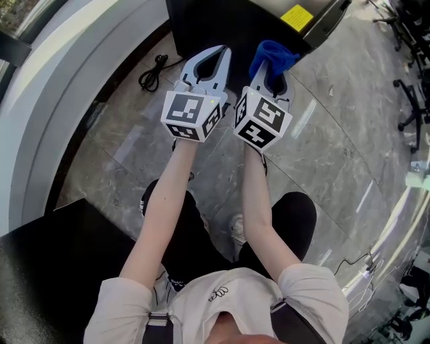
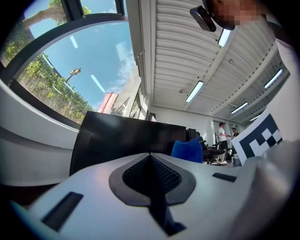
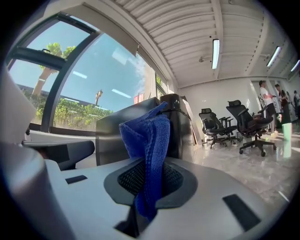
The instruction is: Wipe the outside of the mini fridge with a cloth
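The grey marble floor [image 1: 322,154] carries a black fridge [image 1: 222,23]; a coiled black cable [image 1: 153,72] lies beside it, near the curved edge.

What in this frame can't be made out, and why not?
- Mini fridge: in the head view, the upper edge cuts off all but its near part.
- Yellow label: in the head view, the print is too small to read.
- Blue cloth in the right gripper: no view settles whether it touches the fridge, because the cloth itself covers the spot.
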A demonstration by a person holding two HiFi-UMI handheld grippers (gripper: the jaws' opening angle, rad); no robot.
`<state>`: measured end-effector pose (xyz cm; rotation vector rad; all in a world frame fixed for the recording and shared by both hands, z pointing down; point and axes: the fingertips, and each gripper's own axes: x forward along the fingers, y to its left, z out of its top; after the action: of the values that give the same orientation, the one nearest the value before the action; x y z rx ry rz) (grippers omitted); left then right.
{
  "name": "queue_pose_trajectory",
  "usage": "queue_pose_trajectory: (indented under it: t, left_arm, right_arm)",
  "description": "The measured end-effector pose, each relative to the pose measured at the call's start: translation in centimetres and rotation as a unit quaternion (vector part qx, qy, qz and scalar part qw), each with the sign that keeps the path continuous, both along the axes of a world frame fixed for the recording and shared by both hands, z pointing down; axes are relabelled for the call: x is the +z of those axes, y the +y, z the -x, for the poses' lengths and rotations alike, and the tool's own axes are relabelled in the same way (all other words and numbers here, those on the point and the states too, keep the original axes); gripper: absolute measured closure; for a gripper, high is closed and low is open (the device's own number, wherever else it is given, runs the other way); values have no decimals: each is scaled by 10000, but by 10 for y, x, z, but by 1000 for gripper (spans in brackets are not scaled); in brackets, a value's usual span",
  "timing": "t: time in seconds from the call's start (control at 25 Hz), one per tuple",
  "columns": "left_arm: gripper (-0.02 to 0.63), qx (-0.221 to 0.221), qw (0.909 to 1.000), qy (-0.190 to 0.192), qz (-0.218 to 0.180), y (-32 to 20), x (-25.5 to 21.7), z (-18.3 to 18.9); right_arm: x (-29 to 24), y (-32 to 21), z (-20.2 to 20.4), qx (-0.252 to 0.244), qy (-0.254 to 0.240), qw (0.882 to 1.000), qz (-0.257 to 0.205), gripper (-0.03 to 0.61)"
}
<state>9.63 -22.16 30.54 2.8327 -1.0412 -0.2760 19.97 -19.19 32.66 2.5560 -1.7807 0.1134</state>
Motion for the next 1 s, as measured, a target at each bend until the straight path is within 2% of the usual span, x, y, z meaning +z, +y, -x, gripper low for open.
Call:
queue_pose_trajectory:
  t: [0.48,1.0]
  left_arm:
    - [609,45,10000,-52,-46,2,2,-2]
    - [609,-275,9995,143,45,-16,2,25]
  right_arm:
    - [4,21,-25,213,-184,9996,-49,517]
    - [4,29,-34,345,-341,9987,-184,517]
